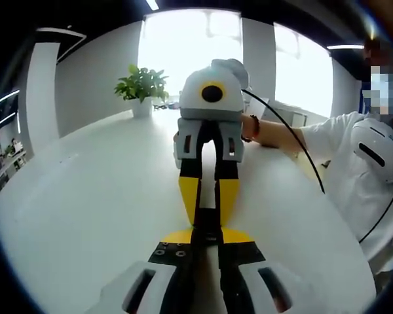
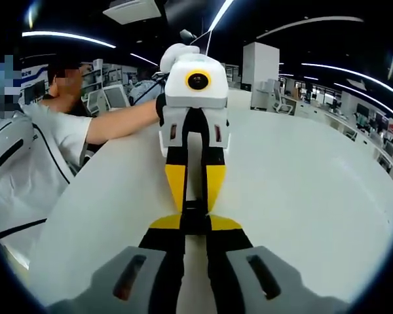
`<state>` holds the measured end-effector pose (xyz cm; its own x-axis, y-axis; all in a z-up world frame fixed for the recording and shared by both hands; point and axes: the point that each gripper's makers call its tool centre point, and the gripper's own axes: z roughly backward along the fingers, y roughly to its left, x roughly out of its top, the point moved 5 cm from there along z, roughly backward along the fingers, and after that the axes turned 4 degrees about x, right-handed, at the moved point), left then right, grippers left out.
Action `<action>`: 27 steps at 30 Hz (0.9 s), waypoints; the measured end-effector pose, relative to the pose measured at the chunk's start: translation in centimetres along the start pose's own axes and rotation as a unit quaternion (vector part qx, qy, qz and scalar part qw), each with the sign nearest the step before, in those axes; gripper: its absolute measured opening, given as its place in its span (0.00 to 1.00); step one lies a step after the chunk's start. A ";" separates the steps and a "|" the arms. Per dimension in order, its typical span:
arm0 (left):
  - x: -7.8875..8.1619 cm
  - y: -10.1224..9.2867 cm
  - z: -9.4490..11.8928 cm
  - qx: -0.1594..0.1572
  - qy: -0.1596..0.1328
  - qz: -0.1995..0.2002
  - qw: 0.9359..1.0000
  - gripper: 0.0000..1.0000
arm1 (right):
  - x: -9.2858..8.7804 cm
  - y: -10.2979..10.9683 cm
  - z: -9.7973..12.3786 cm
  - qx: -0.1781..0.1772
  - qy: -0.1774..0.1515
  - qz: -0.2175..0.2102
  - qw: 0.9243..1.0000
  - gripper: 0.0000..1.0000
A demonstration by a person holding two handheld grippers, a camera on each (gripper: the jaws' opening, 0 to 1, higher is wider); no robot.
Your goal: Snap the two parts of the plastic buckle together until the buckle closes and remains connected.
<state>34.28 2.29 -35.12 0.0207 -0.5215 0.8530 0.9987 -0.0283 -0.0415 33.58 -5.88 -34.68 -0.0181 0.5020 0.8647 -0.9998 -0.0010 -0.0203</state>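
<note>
Black plastic buckle sits pinched between my two grippers, just above the white table, with the tips meeting nose to nose. In the left gripper view my left gripper has its jaws drawn together on the near half, and the right gripper faces me, yellow tips clamped on the far half. In the right gripper view the same dark piece bridges both sets of tips.

I think the halves are touching, but the jaws cover the seam, so I cannot tell whether the latch has clicked.

The risk I see is a false close: if I let go while the prongs are only part way in, the halves will spring apart. Pushing off-axis could also twist one half out of its grip and drop it onto the table.

A potted plant stands far left, well apart.
</note>
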 end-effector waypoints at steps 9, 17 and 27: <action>0.0 0.2 0.1 -0.002 -0.006 -0.007 1.000 0.10 | 0.0 -0.2 0.1 0.001 -0.002 0.000 1.000 0.10; 0.0 0.5 0.2 -0.003 -0.009 -0.007 1.000 0.11 | 0.0 -0.3 0.1 0.001 -0.002 -0.001 1.000 0.10; 0.0 0.2 0.2 -0.001 -0.001 -0.006 1.000 0.10 | 0.0 -0.1 0.0 0.012 -0.015 0.014 1.000 0.12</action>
<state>34.50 2.43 -34.99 0.0091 -0.5199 0.8542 0.9988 -0.0360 -0.0325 33.66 -5.86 -34.64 -0.0458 0.4744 0.8791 -0.9988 -0.0364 -0.0324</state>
